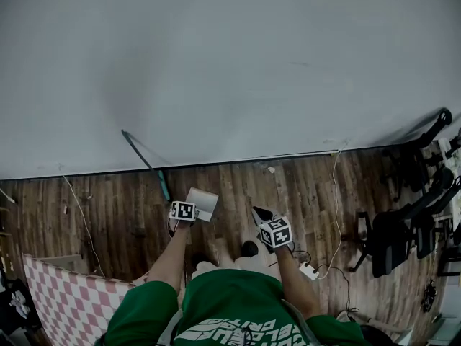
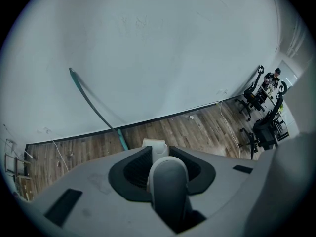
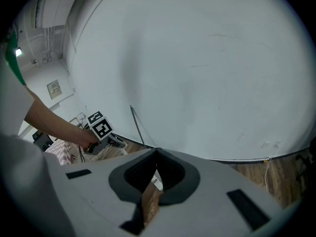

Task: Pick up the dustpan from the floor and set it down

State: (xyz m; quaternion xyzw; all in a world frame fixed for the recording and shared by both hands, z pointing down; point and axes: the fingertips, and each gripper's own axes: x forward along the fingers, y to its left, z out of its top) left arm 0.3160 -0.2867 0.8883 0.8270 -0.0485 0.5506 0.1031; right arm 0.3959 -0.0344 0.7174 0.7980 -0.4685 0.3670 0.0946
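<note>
Grey plastic fills the left gripper (image 2: 159, 150), its jaws clamped on the handle of the dustpan (image 2: 168, 181), held over the wooden floor (image 1: 302, 193). Right gripper (image 3: 157, 153), closed and empty, hovers at three o'clock; broom (image 1: 144, 161) at eleven. A tilted landing could twist the handle loose.

Your shirt (image 1: 238, 305) is green with white lettering. Dustpan (image 1: 204, 202): white. Marker cubes (image 1: 183, 210): black squares on white. Floor (image 1: 302, 186): brown wood planks. Wall (image 1: 230, 63): plain pale grey. Pole (image 1: 163, 184): teal. Cloth (image 1: 65, 301) at your left: red-and-white checks. Chairs (image 1: 403, 229): black. Power strip (image 1: 310, 270): white.
</note>
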